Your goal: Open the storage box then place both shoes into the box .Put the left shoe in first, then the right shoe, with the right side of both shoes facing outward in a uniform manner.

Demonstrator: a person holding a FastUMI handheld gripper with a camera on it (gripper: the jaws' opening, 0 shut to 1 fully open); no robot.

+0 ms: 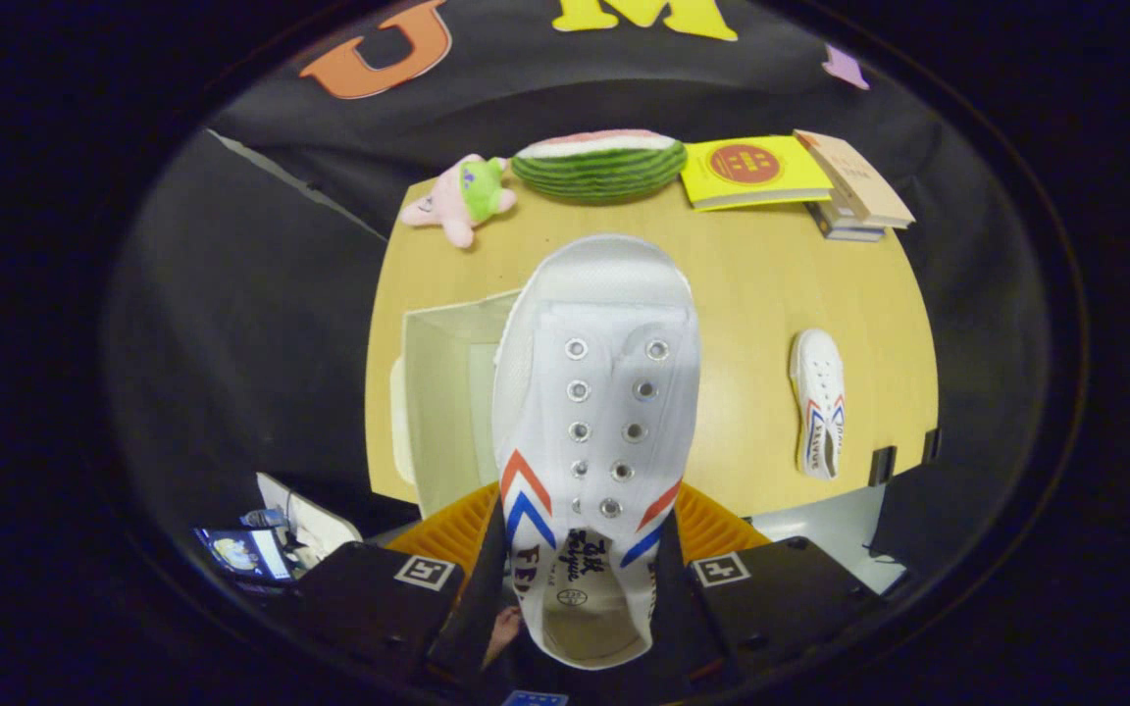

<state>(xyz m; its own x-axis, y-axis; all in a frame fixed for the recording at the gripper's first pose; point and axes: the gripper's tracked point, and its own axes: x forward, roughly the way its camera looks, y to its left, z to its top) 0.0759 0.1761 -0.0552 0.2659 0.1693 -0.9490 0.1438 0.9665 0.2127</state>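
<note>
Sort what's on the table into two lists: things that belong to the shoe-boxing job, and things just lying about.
Part of the job:
- white shoe gripped between the gripper fingers
- second white shoe lying on the table
- open storage box, beside the held shoe

Just lying about:
- pink and green plush toy
- watermelon toy
- yellow book
- stacked books

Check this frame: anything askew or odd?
Nothing stands out. The gripper is shut on a shoe held toe-forward above the open box. The other shoe lies flat on the table, beyond the fingers.
</note>
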